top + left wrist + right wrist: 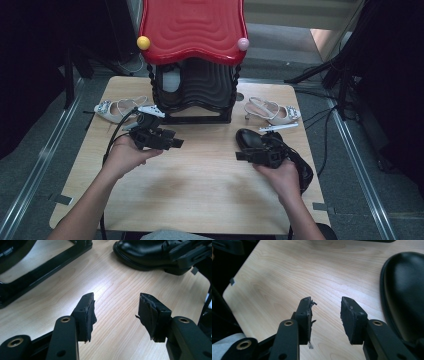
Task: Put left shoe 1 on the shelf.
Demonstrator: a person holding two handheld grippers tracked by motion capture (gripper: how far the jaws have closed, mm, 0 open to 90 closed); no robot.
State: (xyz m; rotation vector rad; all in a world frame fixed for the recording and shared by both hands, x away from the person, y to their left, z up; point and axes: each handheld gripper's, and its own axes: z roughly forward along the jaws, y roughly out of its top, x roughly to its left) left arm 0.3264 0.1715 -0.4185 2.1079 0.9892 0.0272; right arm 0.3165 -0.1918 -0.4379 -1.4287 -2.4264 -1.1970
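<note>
On the wooden bench the left tongs hover spread over bare wood left of centre, nothing between the jaws. The right tongs are also spread and hold nothing, hovering just beside the toe of a black leather shoe that lies right of centre, near the person's right hand. At the far middle stands a black shoe rack under a wavy red top; something pale sits inside it, too unclear to name. One beige slingback heel lies far left, another far right, both outside the rack. No readable writing shows on any of them
</note>
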